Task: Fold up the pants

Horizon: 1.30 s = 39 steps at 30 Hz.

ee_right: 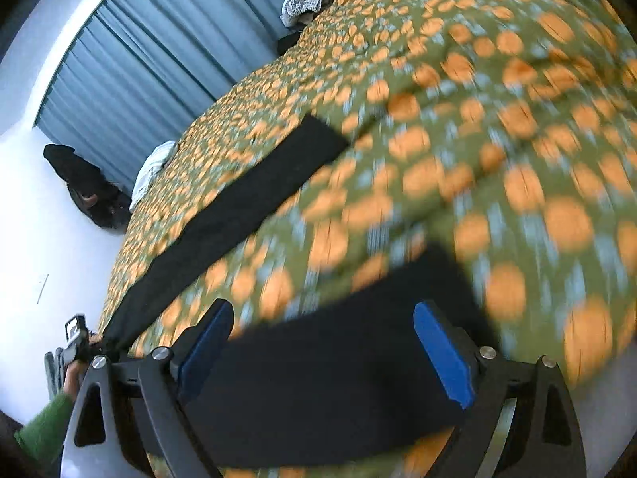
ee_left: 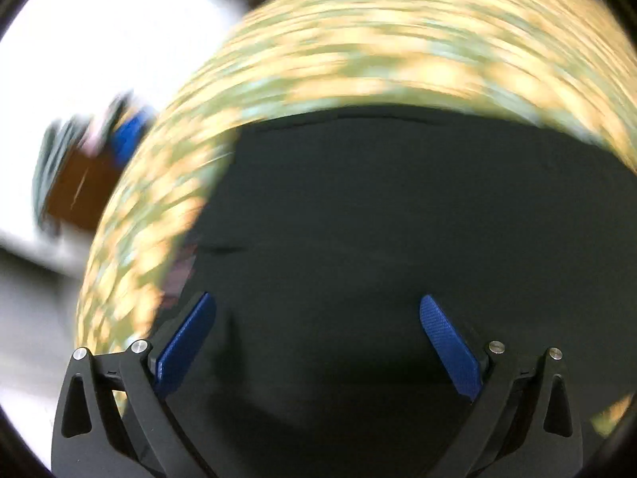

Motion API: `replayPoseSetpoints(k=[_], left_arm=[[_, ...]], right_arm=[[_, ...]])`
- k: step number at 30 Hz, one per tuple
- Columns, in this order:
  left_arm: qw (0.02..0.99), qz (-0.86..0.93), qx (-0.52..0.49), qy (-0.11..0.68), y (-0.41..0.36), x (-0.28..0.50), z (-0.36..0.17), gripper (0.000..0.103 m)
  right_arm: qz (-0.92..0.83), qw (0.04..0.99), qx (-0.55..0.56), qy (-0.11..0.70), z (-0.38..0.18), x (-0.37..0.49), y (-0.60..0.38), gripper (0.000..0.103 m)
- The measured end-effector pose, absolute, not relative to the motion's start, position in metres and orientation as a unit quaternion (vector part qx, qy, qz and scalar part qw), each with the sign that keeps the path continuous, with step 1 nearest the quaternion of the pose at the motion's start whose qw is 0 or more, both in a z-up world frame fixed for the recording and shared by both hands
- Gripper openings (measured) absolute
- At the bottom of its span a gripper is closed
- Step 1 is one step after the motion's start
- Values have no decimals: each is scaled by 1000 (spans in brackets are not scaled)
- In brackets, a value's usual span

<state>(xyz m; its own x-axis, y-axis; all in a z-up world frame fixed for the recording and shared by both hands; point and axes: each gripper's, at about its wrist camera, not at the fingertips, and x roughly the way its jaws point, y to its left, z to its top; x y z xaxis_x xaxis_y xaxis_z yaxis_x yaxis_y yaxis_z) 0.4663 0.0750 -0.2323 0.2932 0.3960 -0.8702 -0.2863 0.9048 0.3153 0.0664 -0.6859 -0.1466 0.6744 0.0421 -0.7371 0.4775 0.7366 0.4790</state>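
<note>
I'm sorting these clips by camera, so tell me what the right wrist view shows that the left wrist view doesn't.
Only the right wrist view shows the blue curtain, a checkered cloth bundle, one long black pants leg stretching across the bed, and the left gripper held by a green-sleeved arm.

Only the left wrist view shows a blurred brown object beside the bed.

Both show black pants on the orange-spotted green bedspread, each between open blue-padded gripper jaws, with the right gripper over fabric.

No text, label, brand, number or sign can be read in either view.
</note>
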Motion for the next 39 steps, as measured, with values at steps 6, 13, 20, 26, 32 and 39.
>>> replayPoseSetpoints(k=[6,13,20,26,32,39], left_arm=[[798,211,-82,558,162,400,-203,102],[804,-105,-36,584,-5,282,-205,102],[801,-129,123,571,-92,248,-237,103],[806,-6,123,579,-3,286,-236,103],[809,134,27,572,79,318,-216,102],[844,12,-49,535,20,344,-183,102]], right_arm=[[-101,857,269,427,-144,64,-627,92],[103,840,280,453,-162,148,-465,92],[146,805,201,539,-197,184,-423,92],[-65,772,221,592,-215,131,-623,92],[-347,727,219,550,-191,48,-772,92],[-206,823,215,483,-159,126,-673,92]])
